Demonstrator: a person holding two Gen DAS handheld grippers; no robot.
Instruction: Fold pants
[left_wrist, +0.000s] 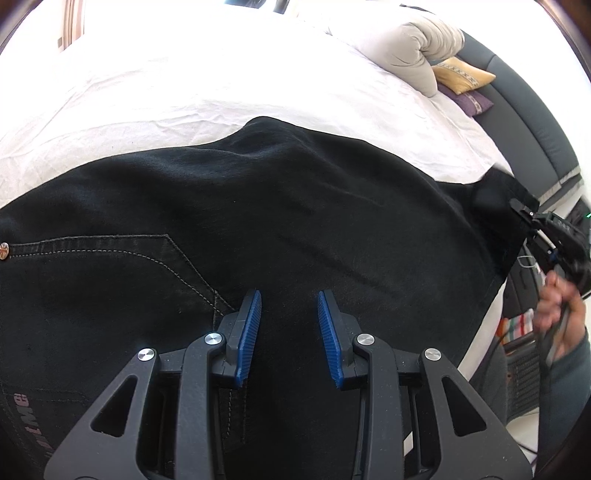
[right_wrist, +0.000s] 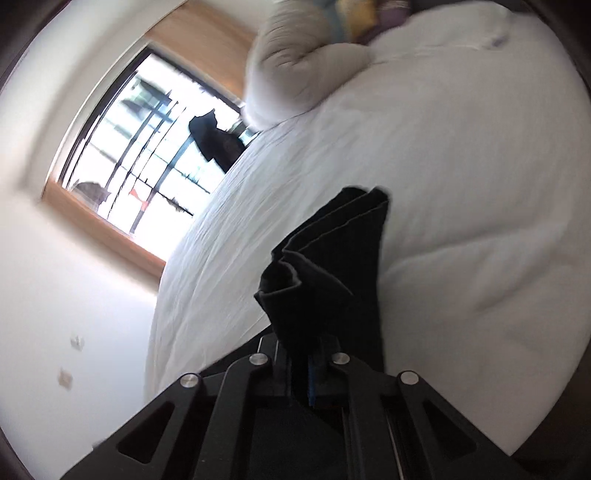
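— From the left-hand camera, what do you make out?

— The black denim pants (left_wrist: 258, 206) lie spread across the white bedsheet (left_wrist: 221, 81), waist and stitched pocket to the left, legs running off to the right. The left gripper (left_wrist: 290, 317) hangs just over the seat, its blue ribbed pads (left_wrist: 251, 325) parted with only dark cloth beneath, pinching nothing. Far right, the right gripper (left_wrist: 524, 214) has the leg end caught, lifted off the bed's edge, a hand (left_wrist: 557, 314) behind it.

— And the other camera?

— Blurred, tilted. The right gripper (right_wrist: 310, 373) has its jaws pressed together on a bunched black hem (right_wrist: 328, 266), which stands up in folds ahead of the fingers, over the sheet, a rolled grey pillow (right_wrist: 295, 77) beyond.

— So which hand leads?

— The right, I'd say. The pants' long axis runs waist to hem, left to right, so that hem wants carrying back towards the waist, while the left, nearer the seat, could pin it.
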